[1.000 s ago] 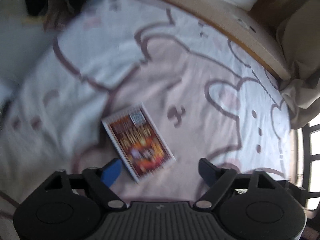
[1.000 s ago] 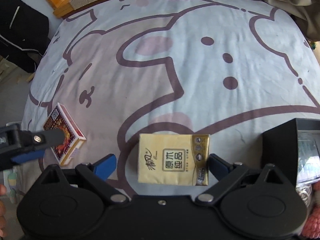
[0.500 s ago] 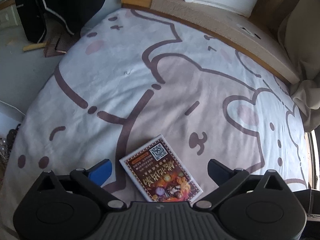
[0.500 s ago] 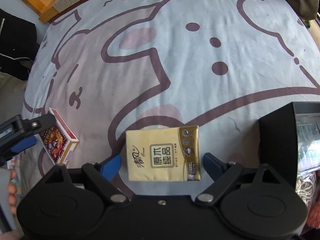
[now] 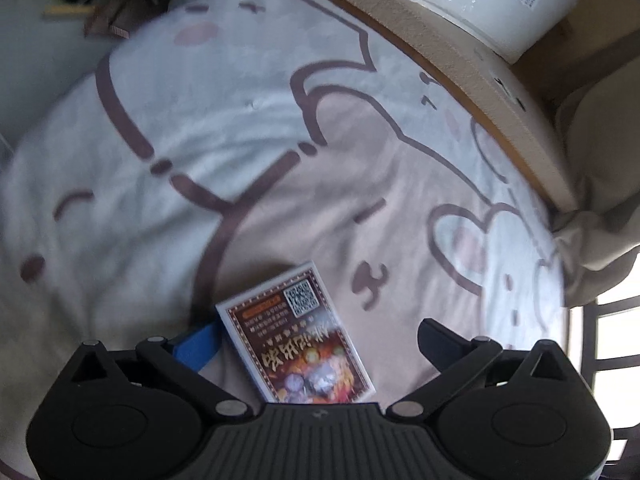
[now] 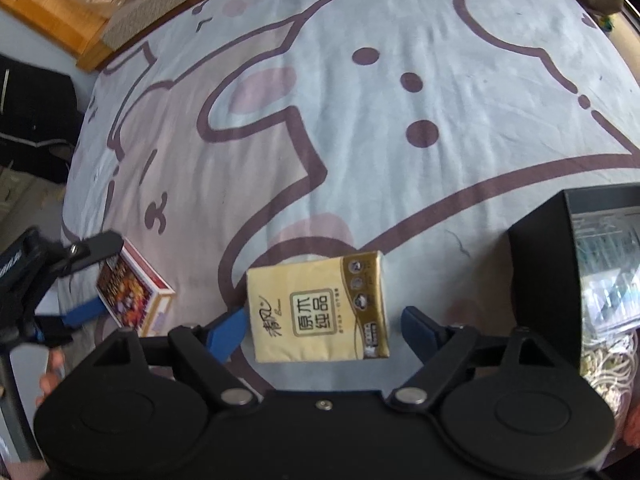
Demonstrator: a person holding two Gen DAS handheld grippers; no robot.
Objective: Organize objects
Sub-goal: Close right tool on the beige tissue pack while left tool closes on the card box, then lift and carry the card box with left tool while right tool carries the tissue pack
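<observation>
A red-brown card box point(image 5: 296, 336) with a QR code lies flat on the cartoon-print bedsheet point(image 5: 280, 140). My left gripper point(image 5: 316, 340) straddles it with its jaws opening; the blue finger point(image 5: 196, 344) is close to the box's left edge and the black finger point(image 5: 440, 340) stands well clear. From the right wrist, the same box point(image 6: 132, 296) shows between the left gripper point(image 6: 92, 280) fingers. A yellow tissue pack point(image 6: 320, 304) lies between the fingers of my right gripper point(image 6: 320, 324), whose jaws are closing. Its left finger point(image 6: 228, 328) is at the pack's edge and a gap remains on the right.
An open black box point(image 6: 540, 280) holding a clear packet and white cord stands right of the tissue pack. A padded wooden headboard ledge point(image 5: 460, 64) carries a white wrapped package point(image 5: 492, 0). Beige cloth point(image 5: 600, 160) is heaped at the right. Dark clothing point(image 6: 32, 120) lies beyond the bed's left edge.
The left gripper dropped closer over the card box, which now lies between wider jaws. The right gripper shifted over the tissue pack and its jaws narrowed around it.
</observation>
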